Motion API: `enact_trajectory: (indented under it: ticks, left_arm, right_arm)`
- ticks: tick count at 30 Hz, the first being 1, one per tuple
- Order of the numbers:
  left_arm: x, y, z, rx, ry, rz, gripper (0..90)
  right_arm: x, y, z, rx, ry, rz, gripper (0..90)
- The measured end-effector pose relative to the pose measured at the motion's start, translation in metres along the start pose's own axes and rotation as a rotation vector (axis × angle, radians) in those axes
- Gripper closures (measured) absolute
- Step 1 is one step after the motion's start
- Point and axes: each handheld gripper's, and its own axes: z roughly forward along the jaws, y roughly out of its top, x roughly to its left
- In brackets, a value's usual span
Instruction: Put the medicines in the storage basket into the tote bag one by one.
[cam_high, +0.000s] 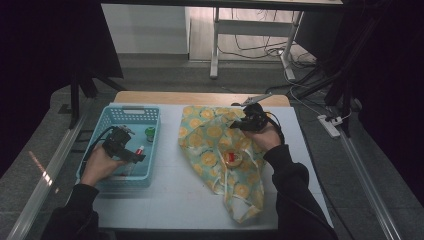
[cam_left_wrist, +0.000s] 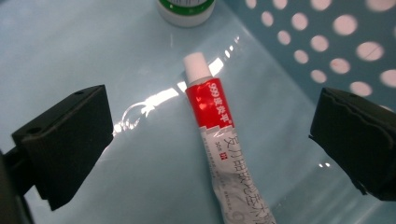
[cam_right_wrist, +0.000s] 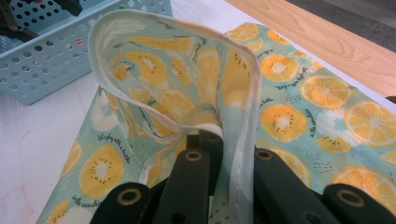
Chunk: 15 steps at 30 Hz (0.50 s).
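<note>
Holding the fruit-print cloth bag (cam_high: 220, 150) on the white table (cam_high: 170, 195), the right gripper (cam_right_wrist: 219, 154) is clamping its hemmed rim and lifting the mouth open. In the blue basket (cam_high: 150, 112), the left gripper (cam_left_wrist: 210, 140) is hanging with jaws apart over the red-and-white tube (cam_left_wrist: 219, 140) lying flat. Best lowering squarely, pinching mid-body, avoiding the green-capped jar (cam_left_wrist: 187, 11) nearby.
</note>
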Motion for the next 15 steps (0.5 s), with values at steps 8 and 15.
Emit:
enact_trajectory:
  ticks: [8, 15]
  left_arm:
    - [0.004, 0.002, 0.011, 0.071, 0.020, -0.036, 3.5]
    - [0.003, 0.002, 0.015, 0.122, 0.024, -0.023, 15.8]
  right_arm:
    - [0.001, 0.000, 0.000, 0.001, 0.003, -0.002, 90.0]
    - [0.000, 0.000, 0.000, -0.002, 0.002, -0.002, 90.0]
